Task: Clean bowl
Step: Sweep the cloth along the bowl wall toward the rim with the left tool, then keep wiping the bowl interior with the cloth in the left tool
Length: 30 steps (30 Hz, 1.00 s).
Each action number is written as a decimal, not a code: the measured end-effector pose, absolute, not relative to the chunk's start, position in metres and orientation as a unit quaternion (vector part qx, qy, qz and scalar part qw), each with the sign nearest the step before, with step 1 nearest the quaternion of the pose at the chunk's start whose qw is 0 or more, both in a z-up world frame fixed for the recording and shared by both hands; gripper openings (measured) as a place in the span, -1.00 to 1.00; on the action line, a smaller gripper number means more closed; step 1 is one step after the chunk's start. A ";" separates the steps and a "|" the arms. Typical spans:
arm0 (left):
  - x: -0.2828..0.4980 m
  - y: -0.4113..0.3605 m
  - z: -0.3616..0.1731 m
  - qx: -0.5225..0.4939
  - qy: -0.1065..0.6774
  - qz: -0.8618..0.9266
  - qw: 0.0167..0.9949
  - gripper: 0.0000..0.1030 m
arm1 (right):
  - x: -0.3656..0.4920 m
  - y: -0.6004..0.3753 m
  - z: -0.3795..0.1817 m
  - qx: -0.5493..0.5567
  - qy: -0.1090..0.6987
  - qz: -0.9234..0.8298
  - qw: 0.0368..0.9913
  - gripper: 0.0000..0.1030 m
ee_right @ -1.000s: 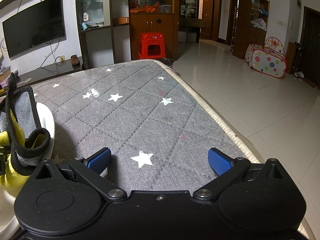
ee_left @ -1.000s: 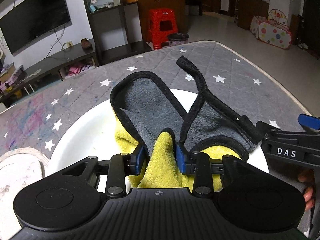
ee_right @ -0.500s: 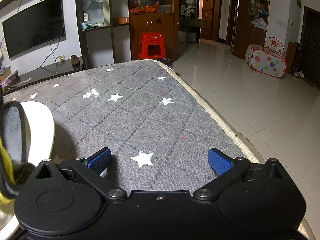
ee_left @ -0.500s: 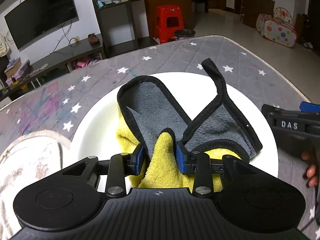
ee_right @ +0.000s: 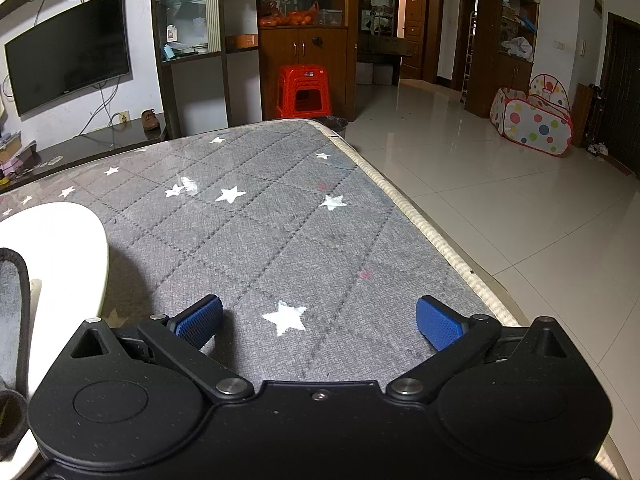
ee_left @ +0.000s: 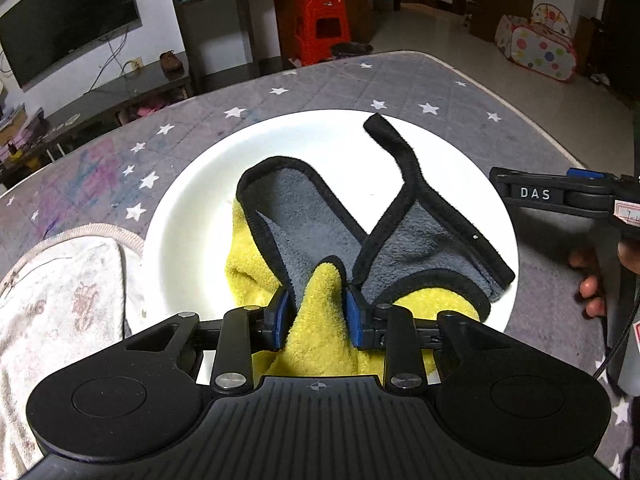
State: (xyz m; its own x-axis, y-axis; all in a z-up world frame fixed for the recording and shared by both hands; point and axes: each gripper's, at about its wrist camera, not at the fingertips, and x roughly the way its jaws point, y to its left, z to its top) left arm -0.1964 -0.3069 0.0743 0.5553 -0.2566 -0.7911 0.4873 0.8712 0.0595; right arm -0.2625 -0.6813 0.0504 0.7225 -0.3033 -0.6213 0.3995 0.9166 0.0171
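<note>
Your left gripper (ee_left: 315,312) has just squeezed tighter, pinching the yellow-and-grey cloth (ee_left: 320,240) inside the white bowl (ee_left: 192,208). Your right gripper (ee_right: 318,318) hangs spread wide and empty over the starred mat (ee_right: 280,220), near its right edge.

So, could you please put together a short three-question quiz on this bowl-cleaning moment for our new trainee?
1. True or false: the left gripper is clamped on the yellow and grey cloth.
2. Where does the cloth lie? A) inside the white bowl B) on the tiled floor C) on the red stool
3. Fill in: the right gripper has its jaws ____, with nothing between them, over the star-patterned mat.

Key: 1 true: its blue pads pinch a yellow fold, and the jaws have just been closing. 2 A. 3 open.
</note>
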 end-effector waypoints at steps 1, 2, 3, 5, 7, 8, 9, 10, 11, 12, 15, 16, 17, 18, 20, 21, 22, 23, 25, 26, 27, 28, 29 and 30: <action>-0.196 -0.309 0.074 0.137 0.419 -0.216 0.871 -0.44 | -0.263 -0.681 0.050 0.075 0.320 -0.190 0.925 1.00; -0.195 -0.312 0.074 0.138 0.418 -0.220 0.871 -0.44 | -0.263 -0.682 0.050 0.075 0.321 -0.190 0.925 1.00; -0.195 -0.315 0.073 0.139 0.416 -0.223 0.871 -0.44 | -0.262 -0.681 0.050 0.075 0.320 -0.190 0.925 1.00; -0.193 -0.319 0.072 0.138 0.414 -0.226 0.871 -0.44 | -0.263 -0.682 0.050 0.075 0.320 -0.190 0.925 1.00; -0.189 -0.324 0.071 0.135 0.412 -0.228 0.872 -0.44 | -0.263 -0.681 0.050 0.075 0.320 -0.190 0.925 1.00; -0.185 -0.326 0.071 0.132 0.411 -0.228 0.873 -0.43 | -0.263 -0.682 0.050 0.075 0.320 -0.190 0.925 1.00; -0.182 -0.329 0.071 0.130 0.410 -0.228 0.874 -0.43 | -0.262 -0.681 0.050 0.075 0.321 -0.190 0.925 1.00; -0.179 -0.331 0.070 0.128 0.409 -0.227 0.874 -0.42 | -0.262 -0.681 0.051 0.075 0.321 -0.190 0.925 1.00; -0.176 -0.333 0.070 0.126 0.408 -0.226 0.876 -0.39 | -0.262 -0.681 0.051 0.075 0.321 -0.190 0.925 1.00; -0.174 -0.334 0.069 0.126 0.407 -0.225 0.876 -0.37 | -0.262 -0.681 0.051 0.075 0.321 -0.190 0.925 1.00; -0.165 -0.336 0.069 0.121 0.404 -0.220 0.880 -0.35 | -0.262 -0.681 0.051 0.075 0.321 -0.190 0.925 1.00; -0.161 -0.336 0.068 0.117 0.405 -0.218 0.880 -0.35 | -0.262 -0.681 0.051 0.075 0.321 -0.190 0.925 1.00; -0.157 -0.336 0.068 0.113 0.406 -0.216 0.881 -0.35 | -0.262 -0.681 0.051 0.075 0.321 -0.190 0.925 1.00; -0.154 -0.336 0.068 0.112 0.406 -0.215 0.881 -0.35 | -0.262 -0.681 0.051 0.075 0.321 -0.190 0.925 1.00; -0.149 -0.335 0.068 0.112 0.404 -0.211 0.883 -0.34 | -0.262 -0.681 0.051 0.075 0.321 -0.190 0.925 1.00; -0.148 -0.335 0.068 0.112 0.403 -0.209 0.884 -0.34 | -0.262 -0.681 0.051 0.075 0.321 -0.190 0.925 1.00; -0.147 -0.334 0.068 0.113 0.402 -0.208 0.884 -0.33 | -0.262 -0.681 0.050 0.075 0.321 -0.190 0.925 1.00; -0.146 -0.333 0.068 0.114 0.400 -0.206 0.886 -0.31 | -0.262 -0.681 0.050 0.075 0.321 -0.190 0.925 1.00; -0.146 -0.330 0.068 0.114 0.399 -0.202 0.887 -0.30 | -0.262 -0.681 0.050 0.075 0.321 -0.190 0.925 1.00; -0.146 -0.328 0.068 0.114 0.399 -0.200 0.888 -0.30 | -0.262 -0.681 0.051 0.075 0.321 -0.190 0.925 1.00; -0.145 -0.327 0.068 0.113 0.399 -0.199 0.888 -0.30 | -0.262 -0.681 0.051 0.075 0.321 -0.190 0.925 1.00; -0.145 -0.325 0.068 0.113 0.399 -0.198 0.888 -0.30 | -0.262 -0.681 0.051 0.075 0.321 -0.190 0.925 1.00; -0.146 -0.323 0.069 0.111 0.399 -0.196 0.889 -0.30 | -0.262 -0.681 0.051 0.075 0.321 -0.190 0.925 1.00; -0.146 -0.321 0.069 0.111 0.399 -0.195 0.889 -0.30 | -0.262 -0.681 0.051 0.075 0.321 -0.190 0.925 1.00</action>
State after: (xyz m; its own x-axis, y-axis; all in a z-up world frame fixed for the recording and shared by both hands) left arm -0.1458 -0.3212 0.0688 0.6054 -0.2579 -0.7530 0.4349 0.8995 0.0415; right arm -0.2621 -0.6810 0.0505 0.7222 -0.3034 -0.6215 0.3994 0.9166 0.0166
